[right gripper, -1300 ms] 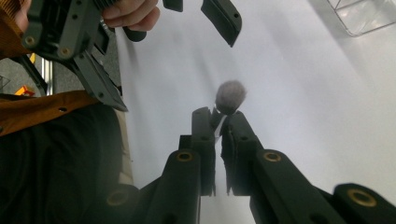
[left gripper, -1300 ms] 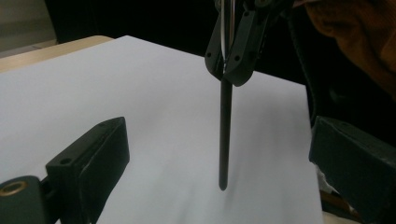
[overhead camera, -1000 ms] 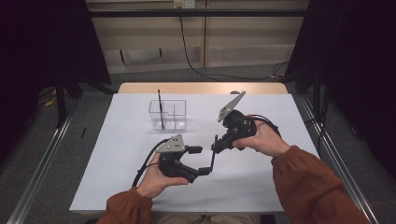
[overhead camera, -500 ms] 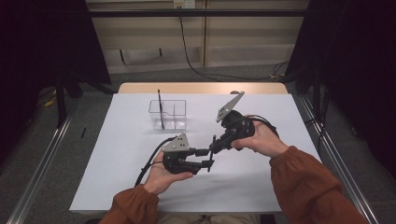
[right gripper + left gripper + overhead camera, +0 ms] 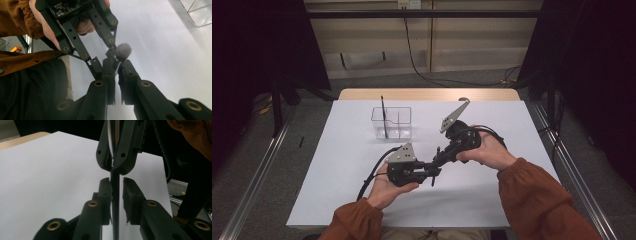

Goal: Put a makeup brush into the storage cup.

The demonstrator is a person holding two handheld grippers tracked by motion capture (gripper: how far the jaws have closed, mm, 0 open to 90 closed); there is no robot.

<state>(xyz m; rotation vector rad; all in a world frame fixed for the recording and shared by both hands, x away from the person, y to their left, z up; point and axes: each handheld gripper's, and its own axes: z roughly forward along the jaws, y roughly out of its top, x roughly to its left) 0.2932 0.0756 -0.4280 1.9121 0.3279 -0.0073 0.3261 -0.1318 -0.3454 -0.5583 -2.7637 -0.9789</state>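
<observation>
Meeting mid-table: right gripper (image 5: 438, 156) clamping thin dark stick (image 5: 115, 195); left gripper (image 5: 434, 172) just closing around it, contact unclear.

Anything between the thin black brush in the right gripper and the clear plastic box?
Nothing visible: the white table lies bare between the brush, clamped in the right gripper, and the box. The left gripper's jaws have just been closing around its stem.
</observation>
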